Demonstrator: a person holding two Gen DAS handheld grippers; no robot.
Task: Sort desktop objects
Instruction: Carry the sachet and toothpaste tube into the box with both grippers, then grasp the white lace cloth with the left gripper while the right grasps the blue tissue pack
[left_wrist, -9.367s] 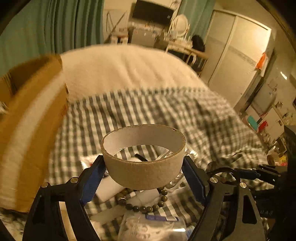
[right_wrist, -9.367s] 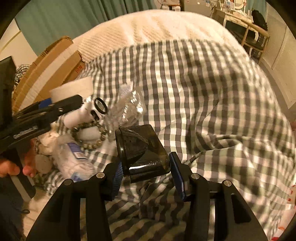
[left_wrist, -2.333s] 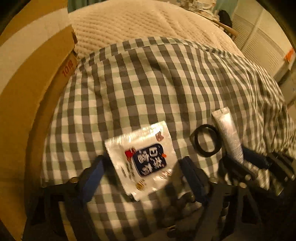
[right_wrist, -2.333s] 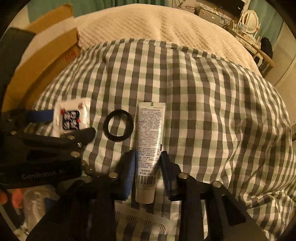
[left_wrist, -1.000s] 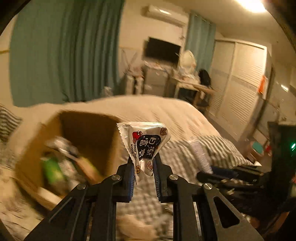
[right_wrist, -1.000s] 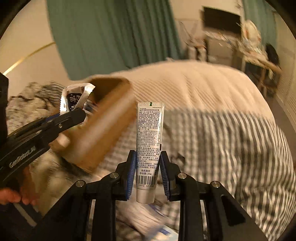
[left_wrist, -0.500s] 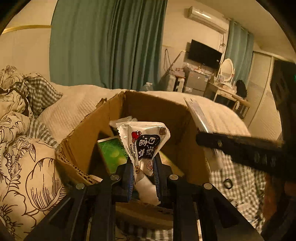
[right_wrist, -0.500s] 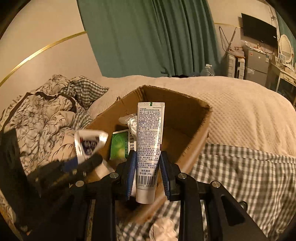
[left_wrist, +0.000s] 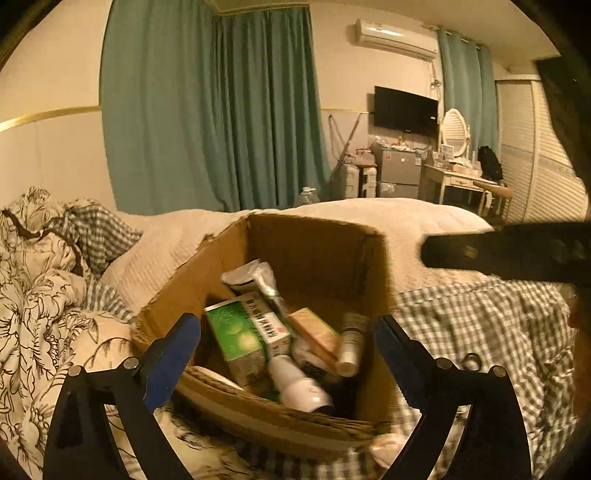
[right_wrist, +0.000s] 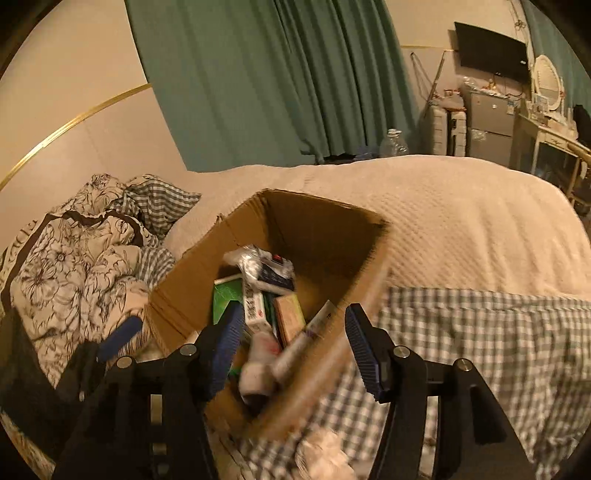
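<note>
Cardboard box (left_wrist: 314, 243), on bed: now holds snack sachet (right_wrist: 271, 271) and tube (right_wrist: 306, 341), both freshly dropped. Left tool (left_wrist: 286, 341) and right tool (right_wrist: 291, 341) released, empty, above box. Black ring (left_wrist: 471, 359) remains beside box.

Your right wrist view: cardboard box (right_wrist: 258, 236) near rim and the tube (right_wrist: 306, 343) between the fingers are motion-blurred; white lump (right_wrist: 325, 450) below unidentifiable.
</note>
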